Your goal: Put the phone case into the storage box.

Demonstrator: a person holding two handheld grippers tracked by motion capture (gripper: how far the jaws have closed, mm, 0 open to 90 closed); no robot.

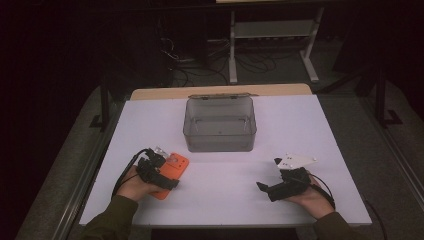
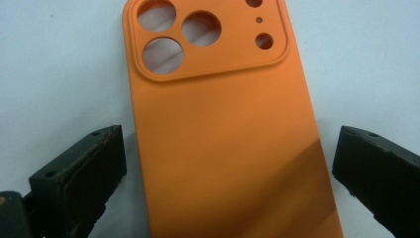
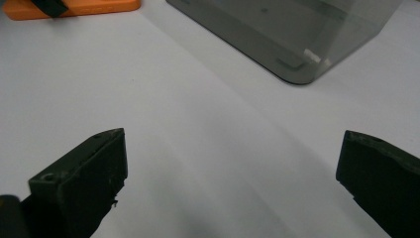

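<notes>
High view. A clear, smoke-grey plastic box (image 1: 219, 125) with its hinged lid folded back stands at the middle of the white bench (image 1: 300, 130), toward the far edge; nothing visible inside it. The flat orange silicone phone case (image 1: 172, 172) lies on the bench nearer the person than the box and off to the box's left, well apart from it. The left gripper (image 1: 156, 172), black with a trailing cable, sits over the near end of the case, held in the person's left hand (image 1: 136, 186). The right gripper (image 1: 275, 190), black with a grey three-cornered plate on top, is held by the right hand (image 1: 312, 199) nearer than the box and to the box's right, low over bare bench.

Left gripper view. The case (image 2: 228, 139) lies back side up, camera cut-outs at its far end, flat on the bench. The jaws stand wide apart, one on each long side of the case, neither touching it; white bench shows in the gap beside the left jaw.

Right gripper view. Jaws spread wide with bare bench between them, nothing held. A rounded corner of the box (image 3: 297, 44) is ahead and to the right; an edge of the case (image 3: 94, 7) shows at far left.
</notes>
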